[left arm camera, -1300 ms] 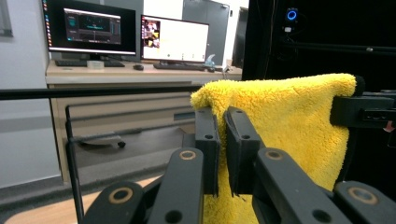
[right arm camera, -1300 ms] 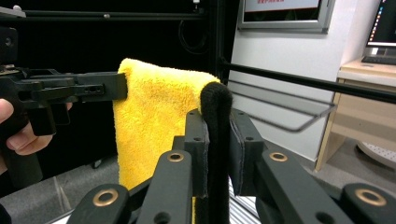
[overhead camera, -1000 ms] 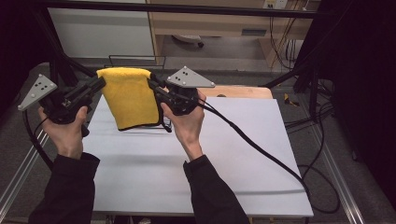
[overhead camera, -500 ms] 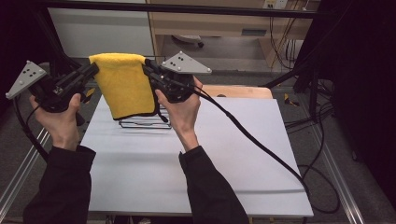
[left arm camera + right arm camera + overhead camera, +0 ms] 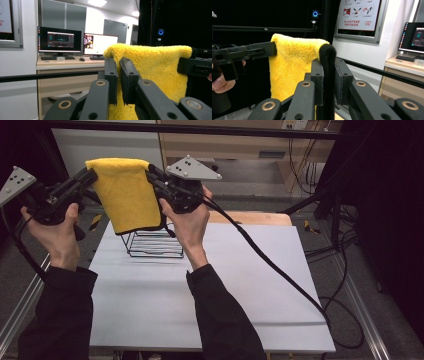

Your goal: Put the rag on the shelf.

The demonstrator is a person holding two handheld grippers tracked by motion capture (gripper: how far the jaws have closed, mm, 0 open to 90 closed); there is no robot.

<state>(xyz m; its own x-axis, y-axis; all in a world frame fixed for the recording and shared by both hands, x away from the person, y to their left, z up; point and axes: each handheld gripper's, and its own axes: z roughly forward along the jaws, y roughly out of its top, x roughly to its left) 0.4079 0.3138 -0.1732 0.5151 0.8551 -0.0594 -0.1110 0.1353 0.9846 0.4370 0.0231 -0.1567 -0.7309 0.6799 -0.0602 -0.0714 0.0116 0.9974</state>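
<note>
Yellow cloth (image 5: 127, 195) hangs clamped at its top corners between both nearly closed tongs, left (image 5: 90, 174) and right (image 5: 152, 176).

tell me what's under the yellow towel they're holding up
A black wire rack stands on the white table below the yellow towel. The towel's hanging lower edge covers the rack's top, so its upper part cannot be seen.
</note>
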